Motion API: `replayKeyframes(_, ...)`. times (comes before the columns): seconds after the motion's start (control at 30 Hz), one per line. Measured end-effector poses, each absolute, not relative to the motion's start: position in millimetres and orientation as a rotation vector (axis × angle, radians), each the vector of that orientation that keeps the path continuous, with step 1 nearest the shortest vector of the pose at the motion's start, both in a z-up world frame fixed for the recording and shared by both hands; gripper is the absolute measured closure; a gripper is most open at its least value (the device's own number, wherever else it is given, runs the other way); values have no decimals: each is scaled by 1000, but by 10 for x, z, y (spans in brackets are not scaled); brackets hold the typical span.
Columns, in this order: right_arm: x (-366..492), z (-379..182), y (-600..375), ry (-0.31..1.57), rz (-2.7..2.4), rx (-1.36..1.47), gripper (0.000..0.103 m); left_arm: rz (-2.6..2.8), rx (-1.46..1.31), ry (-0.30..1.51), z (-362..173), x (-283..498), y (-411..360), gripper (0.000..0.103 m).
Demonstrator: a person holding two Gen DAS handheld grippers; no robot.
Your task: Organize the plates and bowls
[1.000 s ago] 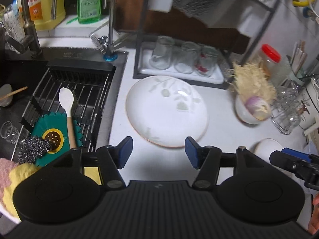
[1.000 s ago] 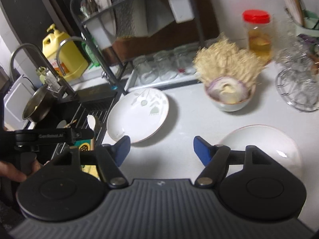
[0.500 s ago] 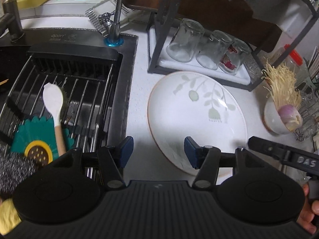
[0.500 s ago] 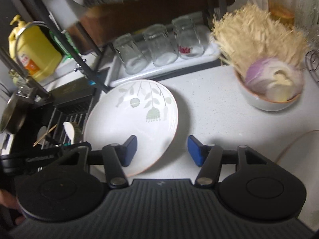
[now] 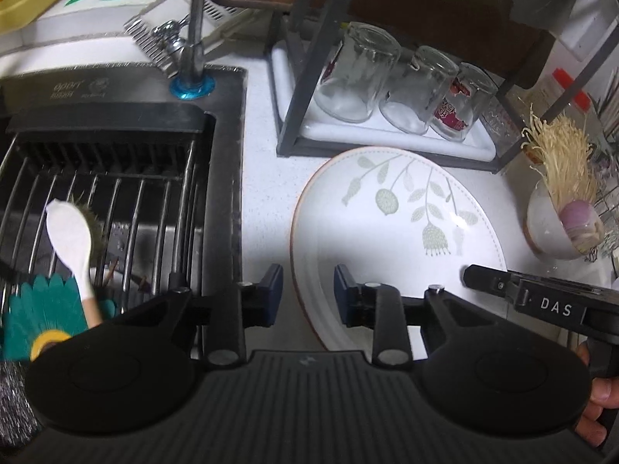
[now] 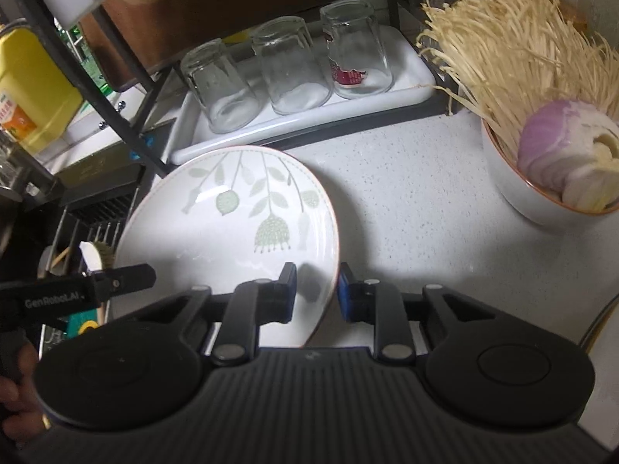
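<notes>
because the leaf-patterned plate [image 5: 394, 232] lies flat on the white counter [image 6: 406, 193] between the sink [image 5: 116, 178] and the glass rack [image 5: 383, 131], each gripper comes at an opposite edge so the rim can be pinched from both sides. the left gripper [image 5: 307, 286] straddles the rim nearest the sink and the right gripper [image 6: 316, 286] the far rim, both with jaws that have just been closing. whether the pads already press the rim i cannot tell; the plate looks not yet lifted.
</notes>
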State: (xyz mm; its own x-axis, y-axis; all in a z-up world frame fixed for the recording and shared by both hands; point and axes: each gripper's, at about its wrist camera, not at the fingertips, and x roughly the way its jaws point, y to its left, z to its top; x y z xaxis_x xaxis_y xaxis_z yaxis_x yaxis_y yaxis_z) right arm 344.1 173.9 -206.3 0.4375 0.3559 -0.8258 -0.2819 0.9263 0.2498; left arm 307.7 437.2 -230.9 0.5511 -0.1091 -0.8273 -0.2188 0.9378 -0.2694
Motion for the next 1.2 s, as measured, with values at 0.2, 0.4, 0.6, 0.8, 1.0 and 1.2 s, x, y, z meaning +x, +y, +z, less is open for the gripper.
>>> replayKeyframes(0.2,3518,-2114,1724,1046,394,95,81,52,-354,1002,-2321,3131,4355,81)
replayKeyframes(0.4,3542,-2074,1671,1075,400,136,84,47,-431,1020,-2295,3058,4423,81)
replayKeyframes(0.6,3485,-1990,1625,1081,415,146,84,44,-447,1027,-2207,2960,4383,81)
replayKeyframes(0.8,3340,-1927,1487,1108,410,170,84,5,-458,1022,-2086,2886,4330,81)
replayKeyframes(1.0,3172,-1804,1309,1097,426,177,84,-13,-441,1009,-1922,2753,4178,81)
replayKeyframes(1.2,2994,-1643,987,1062,445,220,84,-38,-464,1012,-1774,2618,3968,81)
